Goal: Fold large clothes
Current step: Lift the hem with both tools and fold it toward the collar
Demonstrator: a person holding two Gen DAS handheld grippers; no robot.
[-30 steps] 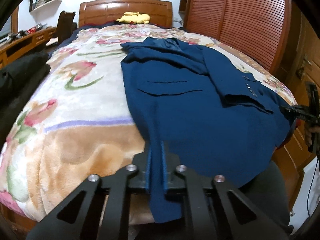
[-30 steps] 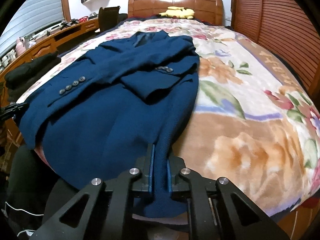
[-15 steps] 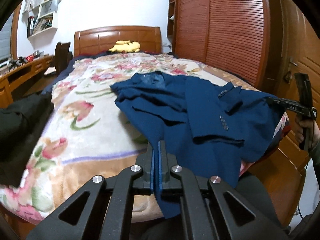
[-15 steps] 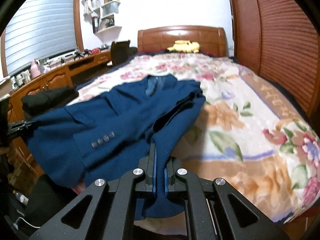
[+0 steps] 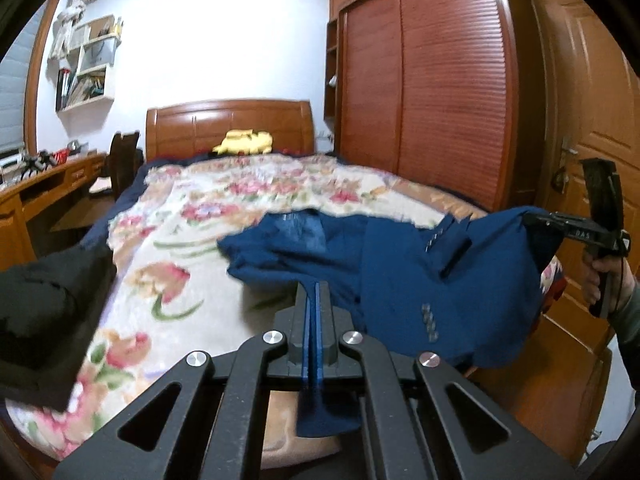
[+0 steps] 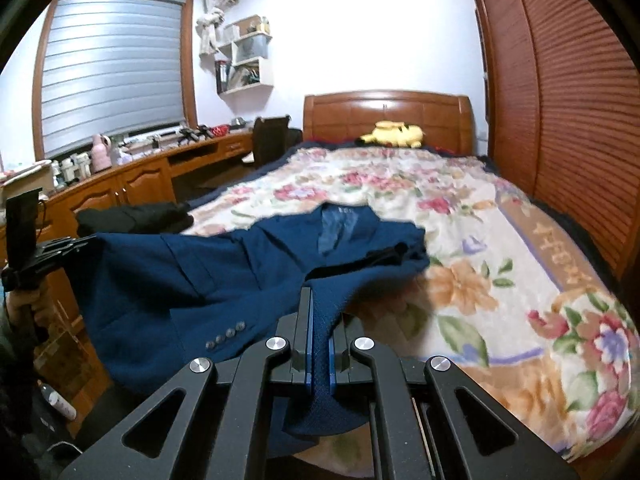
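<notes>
Clenched on cloth, the jaws of the left gripper [image 5: 316,300] pinch a fold of the navy suit jacket [image 5: 400,272], with a tongue of the fabric hanging out behind them. The right gripper [image 6: 318,320] has its jaws likewise clamped on the jacket's hem, a flap of blue weave drooping below the fingers. From the left wrist view the right gripper shows at the far edge, held in a person's hand [image 5: 600,276], with the jacket's corner drawn taut to it; small white letters on its side are too blurred to read.

Between the two grips the jacket is lifted at its near edge and sags in the middle, while the collar end and upper part lie on the floral blanket [image 6: 460,216] covering the bed [image 6: 592,248]. A row of sleeve buttons [image 6: 224,338] shows on the hanging part. Gold characters run along the blanket's brown border [image 6: 560,248]; I cannot read them.

Dark folded clothing [image 6: 136,216] sits on the bed's left edge, just beside the jacket. A yellow plush toy [image 6: 394,134] rests against the wooden headboard [image 6: 384,110]. Along the left wall runs a wooden bench [image 6: 120,184] crowded with small items, a dark chair [image 6: 272,140] pushed up to it, under a window blind [image 6: 112,64] and white wall shelves [image 6: 246,64]. Louvred wardrobe doors [image 5: 448,92] line the right side, close against the bed, with a panelled door [image 5: 592,120] nearer the camera.
</notes>
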